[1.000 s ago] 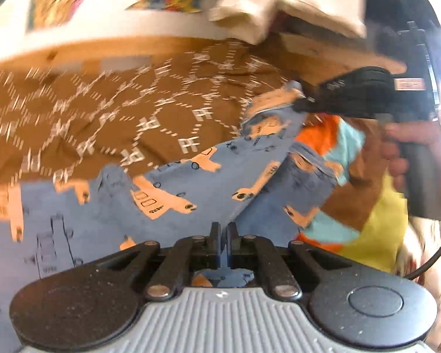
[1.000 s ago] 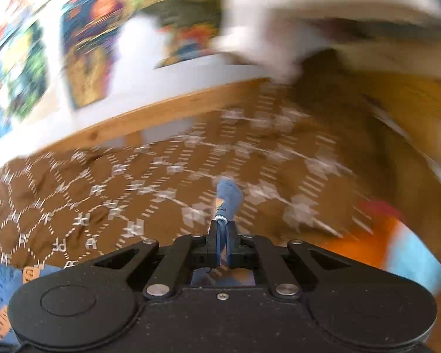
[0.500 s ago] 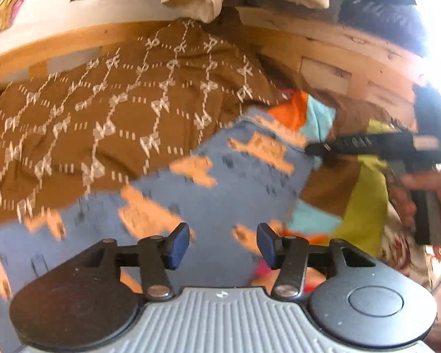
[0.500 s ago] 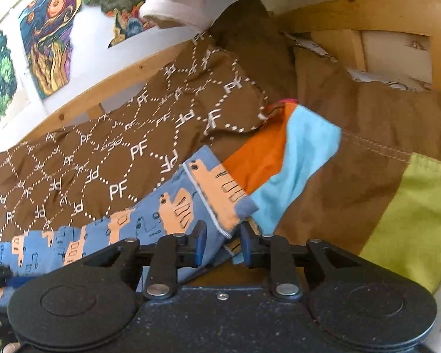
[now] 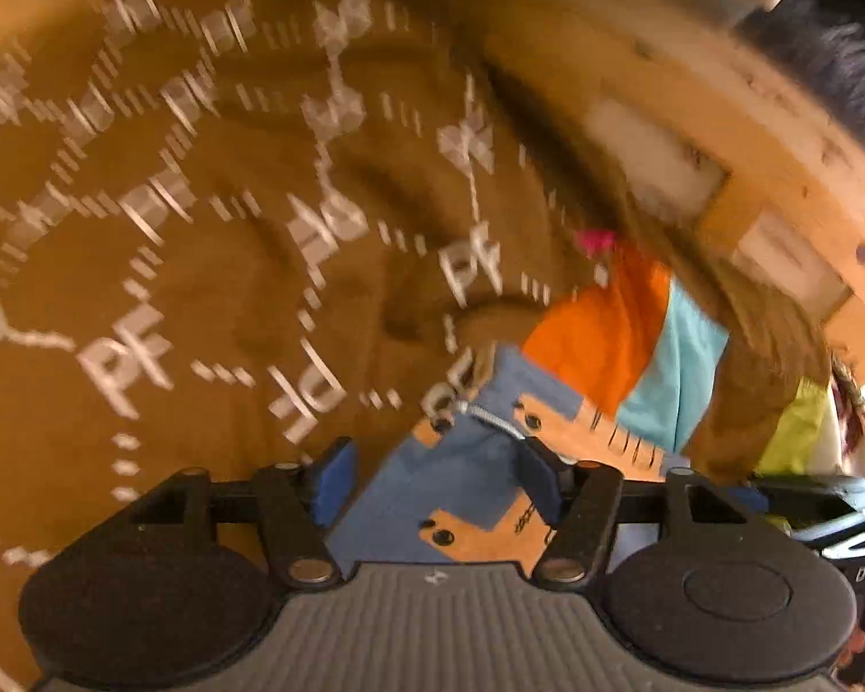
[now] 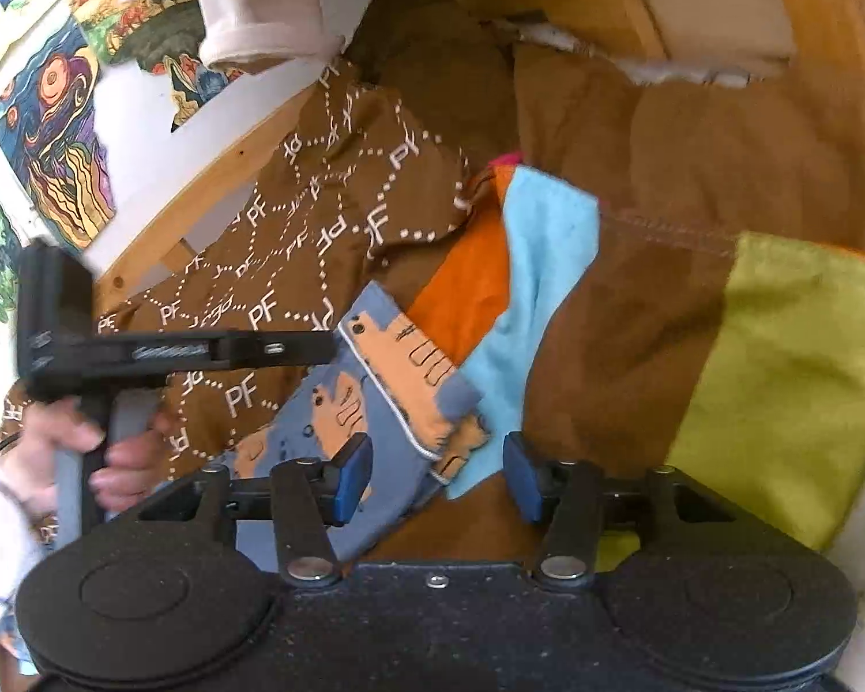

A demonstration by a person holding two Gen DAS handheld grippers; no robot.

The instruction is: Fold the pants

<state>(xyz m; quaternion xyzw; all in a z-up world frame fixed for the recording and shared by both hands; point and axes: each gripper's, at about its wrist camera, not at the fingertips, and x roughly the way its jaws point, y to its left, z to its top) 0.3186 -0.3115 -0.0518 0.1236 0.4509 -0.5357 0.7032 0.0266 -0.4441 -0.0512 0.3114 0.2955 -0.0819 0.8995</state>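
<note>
Two grippers, left gripper [image 5: 435, 481] and right gripper [image 6: 435, 476], both with jaws spread, straddle blue printed pants [image 6: 369, 398] lying on a brown bedspread [image 6: 294, 219].

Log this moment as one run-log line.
left gripper: open over pants | right gripper: open over pants | pants: lying on brown blanket, released

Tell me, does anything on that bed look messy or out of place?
Only a little. The blue pants lie slanted, their hem overlapping the colourful patchwork blanket rather than lying square on the brown bedspread. Both grippers, left and right, are open.
</note>
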